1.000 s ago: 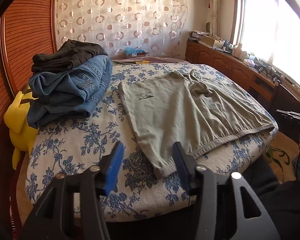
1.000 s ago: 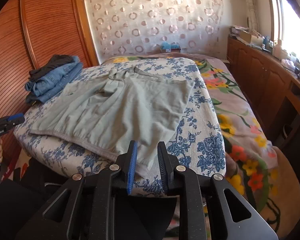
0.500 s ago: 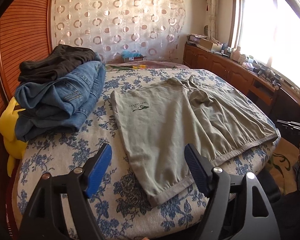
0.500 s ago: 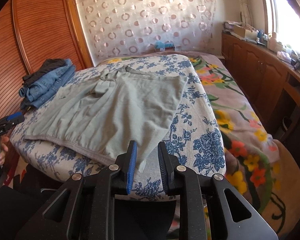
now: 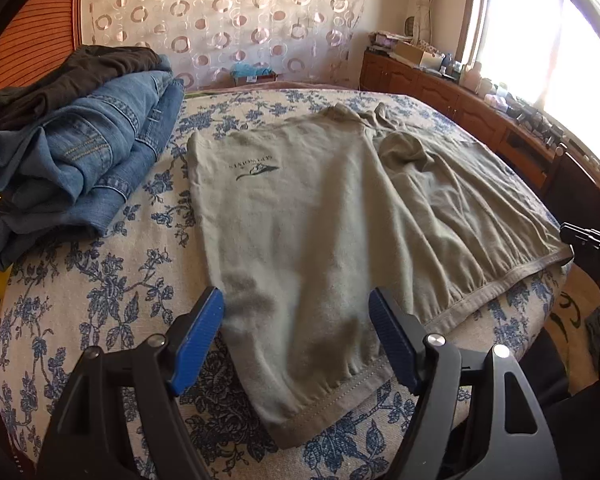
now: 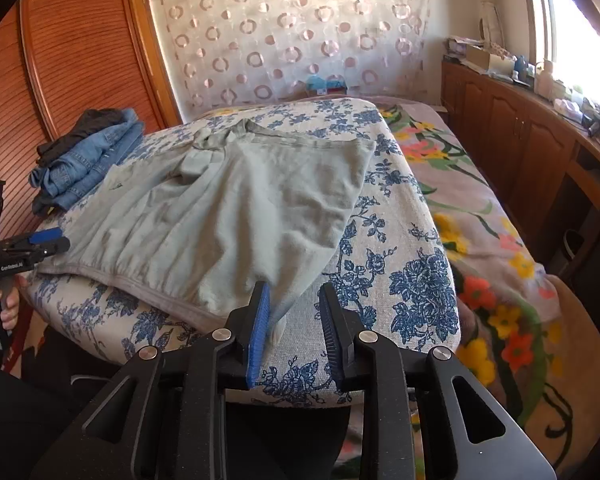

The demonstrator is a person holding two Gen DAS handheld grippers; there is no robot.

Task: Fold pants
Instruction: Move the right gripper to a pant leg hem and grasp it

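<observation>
Olive-grey pants (image 5: 339, 220) lie spread flat on the blue-flowered bed cover (image 5: 100, 288), with a dark logo near one leg end and the waistband along the near edge. They also show in the right wrist view (image 6: 236, 216). My left gripper (image 5: 296, 320) is open wide, its blue pads astride the near corner of the pants, just above the cloth. My right gripper (image 6: 294, 312) is open, its pads either side of the pants' near right corner. The left gripper shows at the left edge of the right wrist view (image 6: 28, 244).
A stack of folded blue jeans (image 5: 72, 160) with a dark garment (image 5: 72, 76) on top sits at the bed's far left. A wooden wardrobe (image 6: 72, 60) stands left, a wooden cabinet (image 6: 531, 140) under the window right. A flowered blanket (image 6: 479, 220) covers the bed's right side.
My left gripper has opened wider and moved forward over the pants' near corner. My right gripper has opened from nearly shut and moved closer to the right corner.
</observation>
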